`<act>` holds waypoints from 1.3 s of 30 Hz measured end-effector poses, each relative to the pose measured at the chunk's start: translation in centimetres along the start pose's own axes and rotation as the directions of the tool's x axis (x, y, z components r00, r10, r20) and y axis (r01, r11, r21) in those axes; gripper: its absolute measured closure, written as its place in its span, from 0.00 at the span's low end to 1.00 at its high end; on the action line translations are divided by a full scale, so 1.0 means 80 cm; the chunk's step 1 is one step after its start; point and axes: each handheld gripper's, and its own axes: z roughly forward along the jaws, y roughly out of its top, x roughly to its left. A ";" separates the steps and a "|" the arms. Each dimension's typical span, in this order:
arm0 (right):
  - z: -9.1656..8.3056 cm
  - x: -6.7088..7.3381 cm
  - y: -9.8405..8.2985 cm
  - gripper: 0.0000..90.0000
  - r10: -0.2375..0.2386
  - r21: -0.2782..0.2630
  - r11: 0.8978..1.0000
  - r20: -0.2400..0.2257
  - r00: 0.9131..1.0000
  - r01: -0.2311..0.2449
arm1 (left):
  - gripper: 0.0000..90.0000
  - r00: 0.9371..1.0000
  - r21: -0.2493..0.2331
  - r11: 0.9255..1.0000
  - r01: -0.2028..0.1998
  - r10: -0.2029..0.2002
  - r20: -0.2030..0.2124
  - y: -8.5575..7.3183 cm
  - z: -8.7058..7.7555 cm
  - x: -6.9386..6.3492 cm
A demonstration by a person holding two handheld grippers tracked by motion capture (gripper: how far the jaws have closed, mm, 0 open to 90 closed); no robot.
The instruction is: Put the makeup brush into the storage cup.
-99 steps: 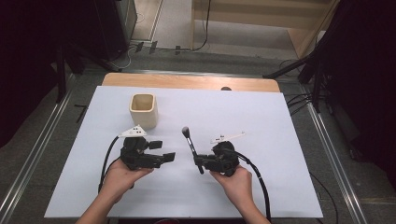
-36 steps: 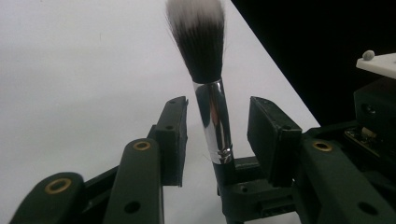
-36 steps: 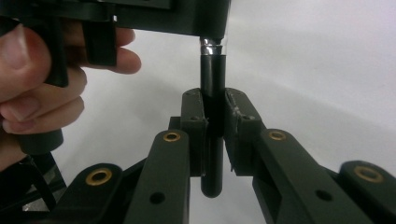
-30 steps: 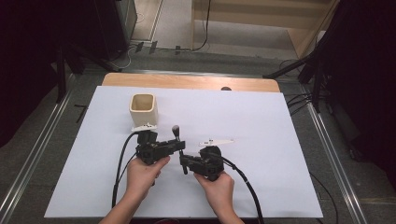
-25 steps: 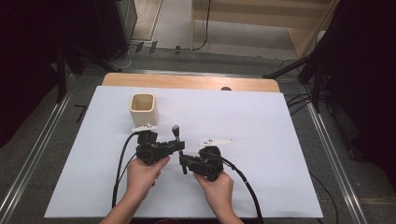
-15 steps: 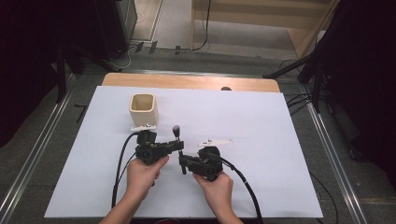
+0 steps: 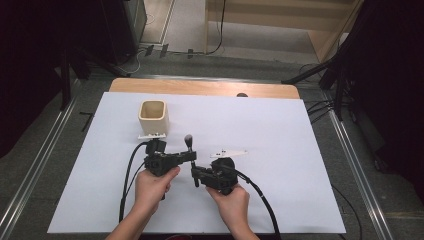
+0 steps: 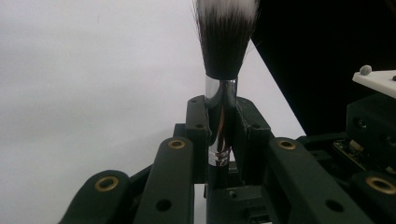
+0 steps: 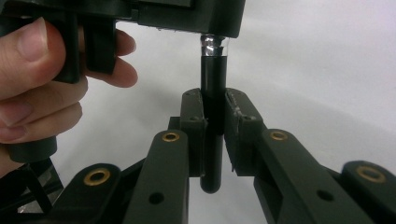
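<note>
Between both hand-held grippers: makeup brush (image 7: 189,150), upright. Left hand-held gripper (image 8: 219,126) just closed on its ferrule; right hand-held gripper (image 9: 214,128) clamps handle end, prob. a handover w/ cup (image 7: 153,116) beyond left one.

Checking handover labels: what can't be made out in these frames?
- Brush tip: cut off by the top edge, left gripper view.
- Brush ferrule: hidden behind the left tool body, right gripper view.
- Inside of the cup: too small and shadowed, high view.
- Right tool grip: too small, high view.
</note>
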 end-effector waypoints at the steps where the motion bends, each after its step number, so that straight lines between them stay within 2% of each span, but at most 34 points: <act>1: 0.000 0.000 0.000 0.88 0.000 0.000 1.000 -0.002 1.000 0.000 | 0.87 1.000 0.000 1.000 0.001 -0.001 0.000 0.000 0.000 0.000; 2: 0.000 0.000 0.000 0.87 -0.002 0.001 1.000 -0.002 1.000 0.002 | 0.88 1.000 -0.002 1.000 0.000 0.000 -0.001 0.000 0.000 0.000; 4: 0.000 -0.001 0.001 0.76 0.001 0.002 1.000 -0.021 1.000 -0.001 | 0.88 1.000 -0.003 1.000 -0.003 0.003 -0.003 0.000 0.000 -0.001; 10: -0.001 -0.004 0.003 0.63 -0.011 0.005 1.000 -0.049 0.999 0.011 | 0.87 1.000 0.011 1.000 -0.012 0.013 -0.011 0.001 -0.001 0.000; 11: -0.001 -0.005 0.003 0.60 -0.025 0.007 1.000 -0.050 0.998 0.026 | 0.88 1.000 0.012 1.000 -0.017 0.017 -0.015 0.002 -0.001 0.000; 14: -0.001 -0.004 0.001 0.50 -0.128 -0.007 0.992 -0.012 0.992 0.128 | 0.88 0.999 0.018 0.999 -0.027 0.028 -0.017 0.002 0.000 -0.001; 17: -0.003 -0.005 0.003 0.44 -0.144 0.024 0.989 -0.030 0.989 0.145 | 0.88 0.999 0.028 0.999 -0.030 0.031 -0.020 0.002 0.001 -0.001; 21: -0.006 -0.009 0.005 0.41 -0.199 0.055 0.978 -0.012 0.980 0.199 | 0.87 0.999 0.036 0.999 -0.030 0.031 -0.018 0.002 0.000 0.001; 24: -0.009 -0.015 0.006 0.41 -0.202 0.065 0.977 -0.022 0.979 0.203 | 0.88 1.000 0.028 0.999 -0.027 0.027 -0.014 0.003 -0.001 0.002; 27: -0.012 -0.018 0.007 0.39 -0.226 0.059 0.972 -0.028 0.974 0.228 | 0.88 1.000 0.035 0.999 -0.027 0.028 -0.013 0.003 -0.002 0.003; 33: -0.014 -0.025 0.007 0.35 -0.283 0.090 0.955 -0.018 0.959 0.283 | 0.87 0.999 0.043 0.999 -0.029 0.030 -0.016 0.006 -0.006 0.007; 37: -0.016 -0.031 0.009 0.34 -0.288 0.100 0.951 -0.058 0.956 0.292 | 0.88 0.999 0.045 0.999 -0.030 0.031 -0.014 0.008 -0.009 0.007; 39: -0.016 -0.031 0.009 0.34 -0.326 0.104 0.938 -0.053 0.944 0.330 | 0.88 0.999 0.055 0.998 -0.037 0.038 -0.013 0.008 -0.010 0.007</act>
